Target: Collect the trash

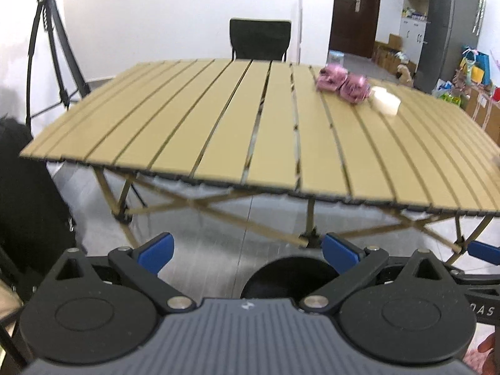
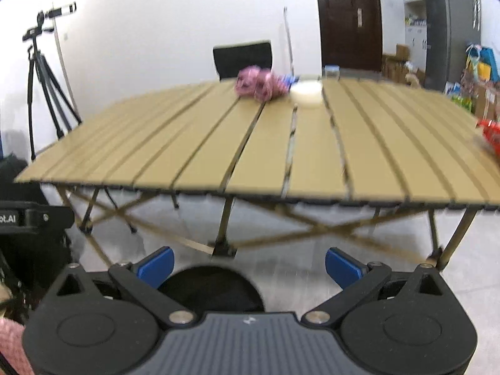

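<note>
A tan slatted folding table (image 1: pixel 193 131) (image 2: pixel 175 143) stands ahead in both wrist views. Toward its far side lie two crumpled pink wrappers (image 1: pixel 340 82) (image 2: pixel 257 86) with a white cup-like piece (image 1: pixel 386 101) (image 2: pixel 307 92) beside them. A red wrapper (image 2: pixel 489 134) lies at the table's right edge. A round black bin (image 1: pixel 289 276) (image 2: pixel 211 289) sits on the floor below the near edge. My left gripper (image 1: pixel 248 253) and my right gripper (image 2: pixel 250 264) both hang open and empty above the floor, short of the table.
A black chair (image 1: pixel 259 39) (image 2: pixel 242 57) stands behind the table. A tripod (image 1: pixel 47 53) (image 2: pixel 43 84) is at the left, a black bag (image 1: pixel 28 193) by the near left. A dark door, a fridge and colourful clutter (image 1: pixel 468 72) fill the right.
</note>
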